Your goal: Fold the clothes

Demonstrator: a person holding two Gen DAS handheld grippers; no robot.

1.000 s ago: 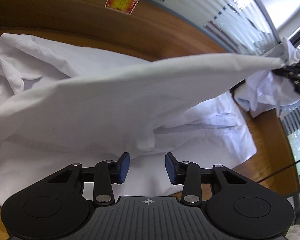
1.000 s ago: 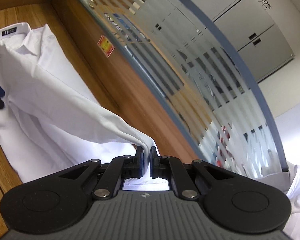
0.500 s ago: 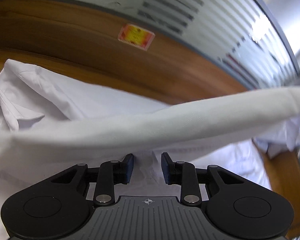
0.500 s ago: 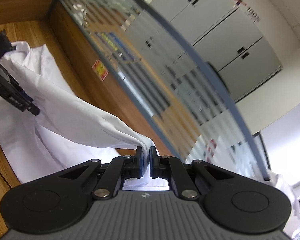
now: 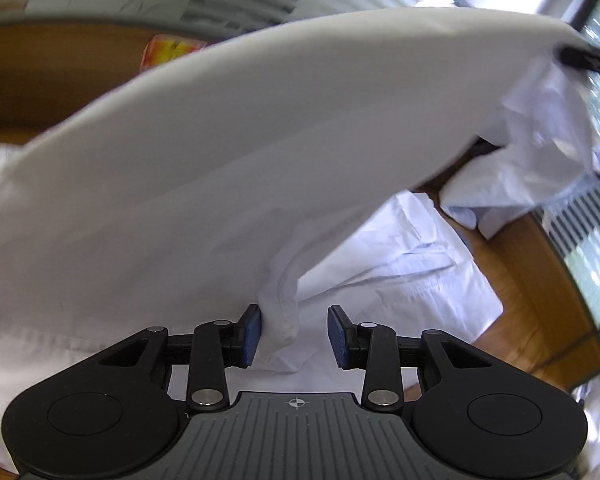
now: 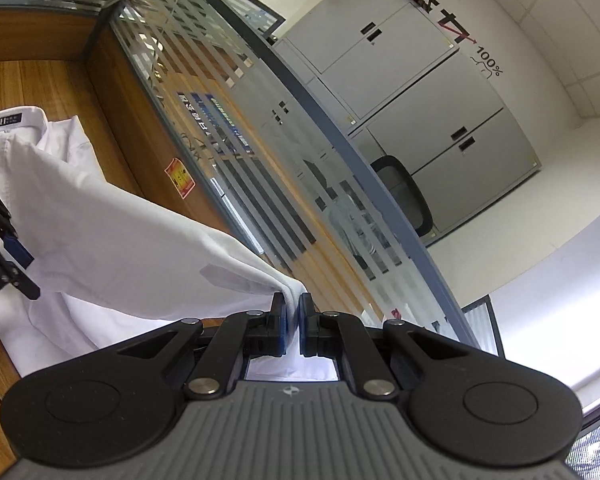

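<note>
- White shirt point(image 6: 100, 240) lies spread on the wooden table point(image 6: 28, 88), collar toward the far edge, one part lifted
- Right gripper point(image 6: 293, 320) pinches that lifted cloth tight
- Left gripper point(image 5: 294, 334) gapes wide, a fabric fold between its jaws
- Judgement: folding mid-way; body mostly flat, unfolded

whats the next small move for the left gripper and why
Probably close the left gripper on the hanging fold of the white shirt. Its jaws are open with cloth between them, touching only one pad, while the right gripper is already clamped on the lifted edge.
</note>
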